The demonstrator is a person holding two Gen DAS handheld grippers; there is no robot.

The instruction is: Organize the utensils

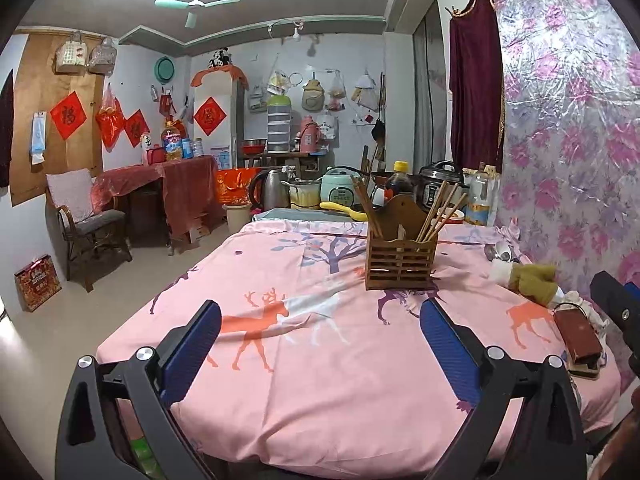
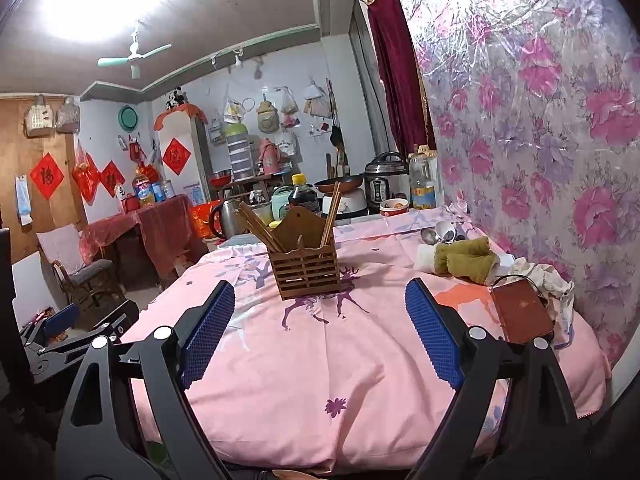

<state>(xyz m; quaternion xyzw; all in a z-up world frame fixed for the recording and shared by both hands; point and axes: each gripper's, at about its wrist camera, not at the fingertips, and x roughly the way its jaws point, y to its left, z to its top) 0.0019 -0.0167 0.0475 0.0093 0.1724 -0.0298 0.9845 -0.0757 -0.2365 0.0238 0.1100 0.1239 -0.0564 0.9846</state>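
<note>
A brown slatted wooden utensil holder (image 1: 400, 258) stands on the pink deer-print table cover (image 1: 320, 380), with several wooden chopsticks (image 1: 438, 212) leaning in its compartments. It also shows in the right wrist view (image 2: 306, 268) with chopsticks (image 2: 260, 228) in it. Metal spoons (image 2: 430, 235) lie by the wall at the far right. My left gripper (image 1: 320, 322) is open and empty, held over the near table edge. My right gripper (image 2: 320, 300) is open and empty, short of the holder.
An olive cloth (image 2: 466, 258), a brown case (image 2: 520, 312) and crumpled fabric lie along the floral wall. Kettle (image 1: 272, 188), cookers, a sauce bottle (image 2: 304, 196) and pots crowd the far end. A chair (image 1: 88, 224) stands left.
</note>
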